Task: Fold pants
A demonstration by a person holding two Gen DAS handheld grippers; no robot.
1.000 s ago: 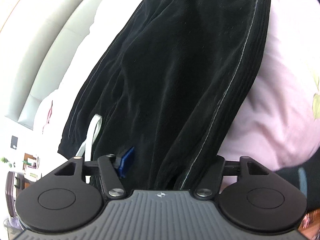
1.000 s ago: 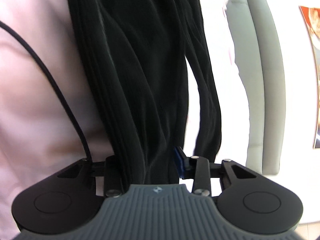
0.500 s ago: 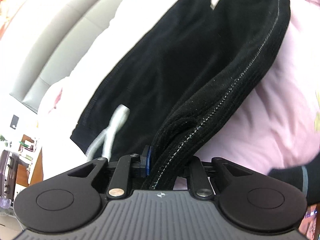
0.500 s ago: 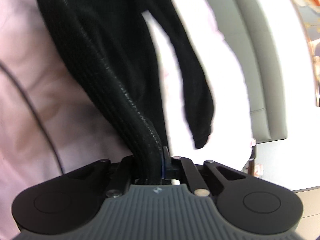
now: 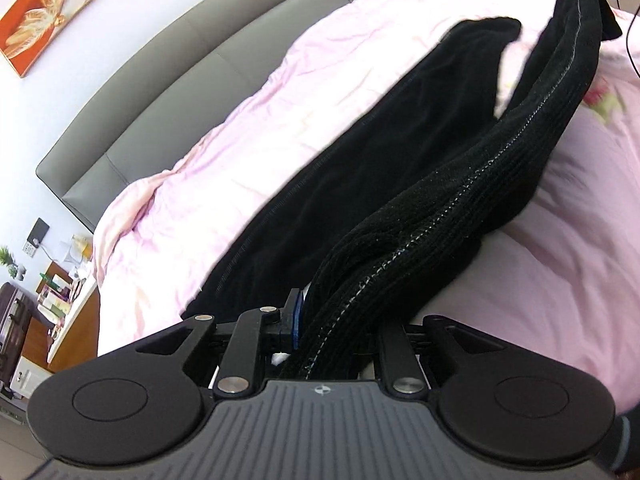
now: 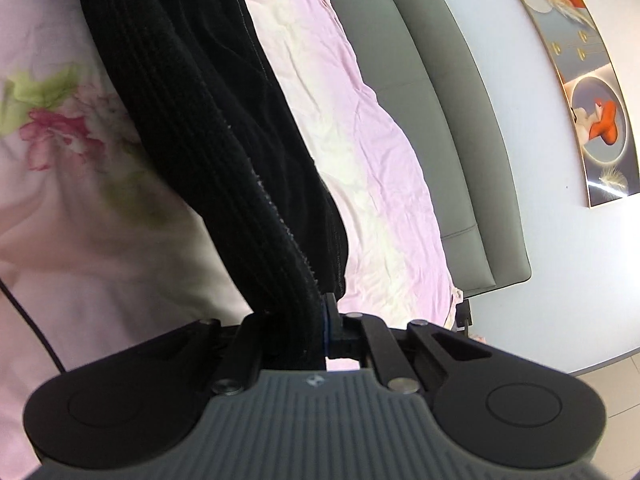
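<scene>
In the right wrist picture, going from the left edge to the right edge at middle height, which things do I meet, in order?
Pink floral bedcover → black ribbed pants → plain pink sheet → grey padded headboard → pale wall → orange framed picture.

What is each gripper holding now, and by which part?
Both hold the black pants by the ribbed waistband: the left gripper at one end, the right gripper at the other, jaws shut on it.
</scene>
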